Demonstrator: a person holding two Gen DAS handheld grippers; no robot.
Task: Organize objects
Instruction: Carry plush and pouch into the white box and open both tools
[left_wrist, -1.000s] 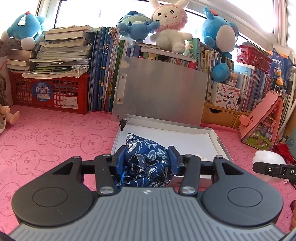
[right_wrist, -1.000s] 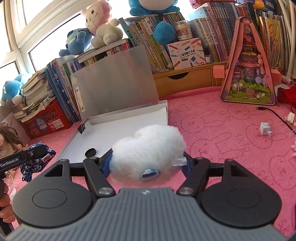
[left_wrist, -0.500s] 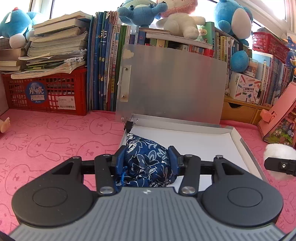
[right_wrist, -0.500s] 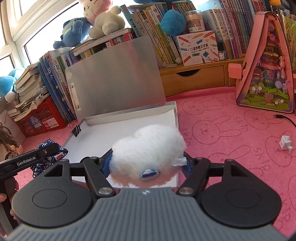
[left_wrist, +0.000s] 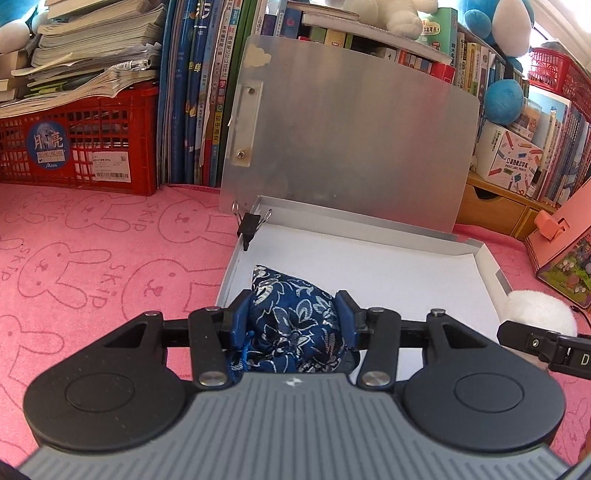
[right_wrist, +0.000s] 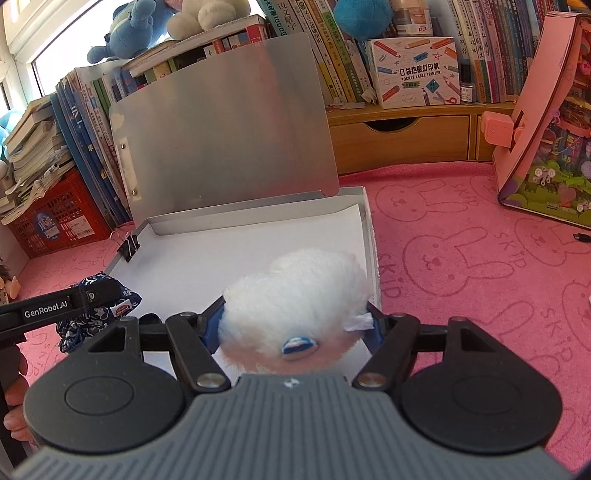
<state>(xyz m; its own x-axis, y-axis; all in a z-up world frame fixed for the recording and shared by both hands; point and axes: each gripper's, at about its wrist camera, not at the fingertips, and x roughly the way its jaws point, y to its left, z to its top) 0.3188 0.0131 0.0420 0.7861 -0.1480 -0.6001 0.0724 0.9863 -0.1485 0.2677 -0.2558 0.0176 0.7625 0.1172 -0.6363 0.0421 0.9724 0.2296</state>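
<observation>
My left gripper (left_wrist: 291, 317) is shut on a blue floral cloth pouch (left_wrist: 291, 325), held over the near left corner of an open metal box (left_wrist: 491, 269) with a white lining. My right gripper (right_wrist: 295, 321) is shut on a white fluffy plush ball (right_wrist: 299, 295), held over the box's near right part (right_wrist: 371, 236). The pouch and left gripper also show in the right wrist view (right_wrist: 96, 306), at the left. The plush ball shows at the right edge of the left wrist view (left_wrist: 535, 314). The box lid (left_wrist: 347, 140) stands upright at the back.
A black binder clip (left_wrist: 249, 225) is clipped on the box's far left rim. A red crate (left_wrist: 74, 144) with books, upright books (left_wrist: 188, 92), a wooden drawer unit (right_wrist: 399, 136) and a pink toy house (right_wrist: 546, 122) ring the pink bunny mat (left_wrist: 92, 266).
Both grippers have moved forward and lower toward the open box, each keeping its object. The box fills more of both views.
</observation>
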